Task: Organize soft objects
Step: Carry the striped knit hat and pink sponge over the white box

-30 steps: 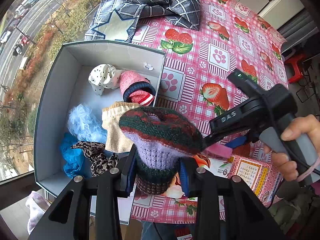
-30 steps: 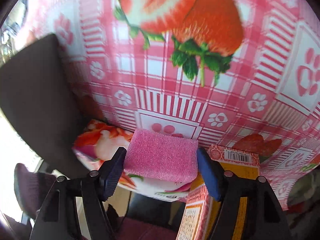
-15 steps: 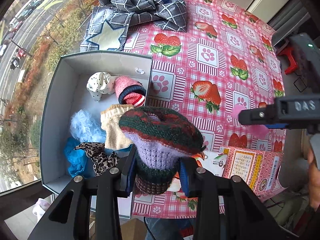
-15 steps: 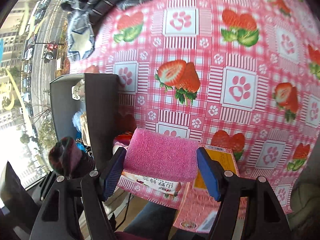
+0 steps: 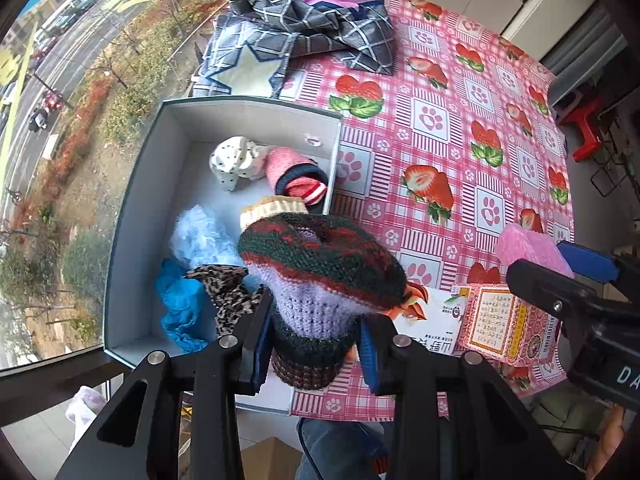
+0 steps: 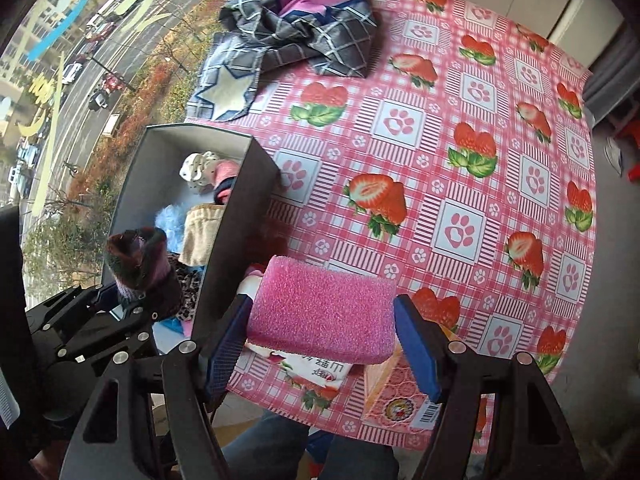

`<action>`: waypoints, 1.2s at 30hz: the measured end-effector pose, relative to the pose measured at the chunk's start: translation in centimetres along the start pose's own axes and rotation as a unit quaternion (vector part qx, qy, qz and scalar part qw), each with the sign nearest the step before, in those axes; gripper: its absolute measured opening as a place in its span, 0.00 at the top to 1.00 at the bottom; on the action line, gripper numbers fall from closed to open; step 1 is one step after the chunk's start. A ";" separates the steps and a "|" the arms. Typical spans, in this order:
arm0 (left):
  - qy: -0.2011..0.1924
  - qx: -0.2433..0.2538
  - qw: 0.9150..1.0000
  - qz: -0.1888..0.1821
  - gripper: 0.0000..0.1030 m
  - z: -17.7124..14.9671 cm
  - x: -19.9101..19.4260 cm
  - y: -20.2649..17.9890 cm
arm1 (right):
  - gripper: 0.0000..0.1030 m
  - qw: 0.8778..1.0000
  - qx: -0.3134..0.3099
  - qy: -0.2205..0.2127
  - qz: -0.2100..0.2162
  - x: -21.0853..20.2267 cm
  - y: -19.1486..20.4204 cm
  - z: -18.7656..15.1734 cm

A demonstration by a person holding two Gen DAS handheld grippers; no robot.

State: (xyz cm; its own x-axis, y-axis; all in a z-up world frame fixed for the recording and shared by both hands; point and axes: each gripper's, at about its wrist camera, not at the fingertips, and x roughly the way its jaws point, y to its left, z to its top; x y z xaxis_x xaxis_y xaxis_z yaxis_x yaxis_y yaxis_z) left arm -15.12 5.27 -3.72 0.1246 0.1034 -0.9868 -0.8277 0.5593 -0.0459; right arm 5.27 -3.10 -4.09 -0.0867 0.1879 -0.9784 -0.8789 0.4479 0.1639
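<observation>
While my left hand-held gripper [image 5: 314, 350] points down, its blue pads are pinched narrow on a knitted hat [image 5: 320, 276], green and red on top with a lilac band. Hat hangs in the air over the near right corner of the grey box [image 5: 132, 216], partly over the box wall.

My right hand-held gripper [image 6: 322, 344] is set much wider, pads clamped on both ends of a pink sponge [image 6: 322, 306]. Sponge is held clear of the bench [image 6: 460, 128], above its near edge. From the left wrist view, that sponge [image 5: 528, 246] shows at far right.

Box already holds soft items: a white dotted sock [image 5: 236, 160] and a pink sock [image 5: 296, 178] at the far end, a beige cloth [image 5: 268, 210] mid-box, pale blue fluff [image 5: 200, 236], a blue cloth [image 5: 180, 304] and a leopard-print piece [image 5: 230, 292] nearer me.

Under the sponge lie a white printed packet [image 6: 316, 372] and a pink carton [image 6: 396, 392], side by side at the bench edge. Grey checked fabric [image 6: 296, 28] is bunched at the far end of the strawberry tablecloth, well apart from the box.
</observation>
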 end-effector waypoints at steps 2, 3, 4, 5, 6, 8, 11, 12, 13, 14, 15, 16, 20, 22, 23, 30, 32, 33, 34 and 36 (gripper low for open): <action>-0.003 -0.007 1.000 0.001 0.62 -0.2 -0.3 0.8 | 0.30 1.000 -0.005 -0.003 0.001 -0.1 0.8 0.0; -0.005 -0.011 1.000 0.003 0.62 -0.3 -0.5 1.2 | 0.30 1.000 -0.009 -0.003 0.001 -0.1 1.2 0.0; -0.006 -0.015 1.000 0.004 0.62 -0.5 -0.6 1.6 | 0.30 1.000 -0.013 -0.004 0.001 -0.2 1.7 0.1; -0.007 -0.019 1.000 0.005 0.62 -0.6 -0.7 2.0 | 0.30 1.000 -0.018 -0.004 0.001 -0.4 2.2 0.0; -0.007 -0.023 1.000 0.006 0.62 -0.8 -0.8 2.4 | 0.30 1.000 -0.024 -0.005 0.001 -0.4 2.8 0.1; -0.008 -0.034 0.999 0.008 0.62 -1.1 -1.0 3.4 | 0.30 0.999 -0.037 -0.006 -0.001 -0.6 3.9 0.1; -0.009 -0.049 0.999 0.010 0.62 -1.6 -1.2 4.7 | 0.30 0.998 -0.060 -0.009 -0.004 -0.7 5.7 0.3; -0.009 -0.054 0.998 0.010 0.62 -1.8 -1.3 5.1 | 0.30 0.998 -0.064 -0.009 -0.003 -0.7 6.1 0.3; -0.009 -0.059 0.998 0.010 0.62 -2.0 -1.3 5.6 | 0.30 0.998 -0.069 -0.008 -0.003 -0.7 6.6 0.3; -0.009 -0.065 0.998 0.010 0.62 -2.1 -1.3 6.0 | 0.30 0.997 -0.076 -0.008 -0.004 -0.6 7.2 0.4; -0.009 -0.070 0.997 0.010 0.62 -2.3 -1.4 6.4 | 0.30 0.997 -0.080 -0.007 -0.004 -0.6 7.6 0.4; -0.009 -0.075 0.997 0.010 0.62 -2.5 -1.4 6.8 | 0.30 0.996 -0.085 -0.007 -0.004 -0.6 8.0 0.4; -0.007 -0.091 0.996 0.009 0.62 -3.1 -1.3 8.3 | 0.30 0.994 -0.108 -0.004 -0.007 -0.2 10.0 0.5; -0.006 -0.099 0.995 0.010 0.62 -3.3 -1.3 8.9 | 0.30 0.993 -0.117 -0.002 -0.011 0.0 10.7 0.6; -0.005 -0.102 0.995 0.010 0.62 -3.4 -1.3 9.2 | 0.30 0.993 -0.120 -0.003 -0.010 0.0 11.1 0.7; 0.004 -0.117 0.993 0.011 0.62 -3.9 -0.6 10.8 | 0.30 0.990 -0.142 0.001 -0.010 0.9 13.4 1.3; 0.008 -0.122 0.992 0.010 0.62 -4.0 -0.3 11.3 | 0.30 0.989 -0.150 0.003 -0.011 1.2 14.0 1.5; 0.010 -0.125 0.992 0.008 0.62 -4.0 -0.2 11.5 | 0.30 0.988 -0.153 0.004 -0.010 1.4 14.3 1.5; 0.012 -0.128 0.992 0.005 0.62 -4.0 0.0 11.6 | 0.30 0.988 -0.156 0.005 -0.010 1.6 14.5 1.6; 0.015 -0.130 0.991 0.005 0.62 -4.0 0.3 11.9 | 0.30 0.987 -0.161 0.007 -0.008 1.9 15.1 1.7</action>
State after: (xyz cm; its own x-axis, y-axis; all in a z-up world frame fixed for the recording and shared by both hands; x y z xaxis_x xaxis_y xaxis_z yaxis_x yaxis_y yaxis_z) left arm -27.10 8.63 -5.19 0.1024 0.0804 -0.9915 -0.9422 0.3274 -0.0708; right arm -7.37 5.54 -3.27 -0.0760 0.1694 -0.9826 -0.9836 0.1488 0.1018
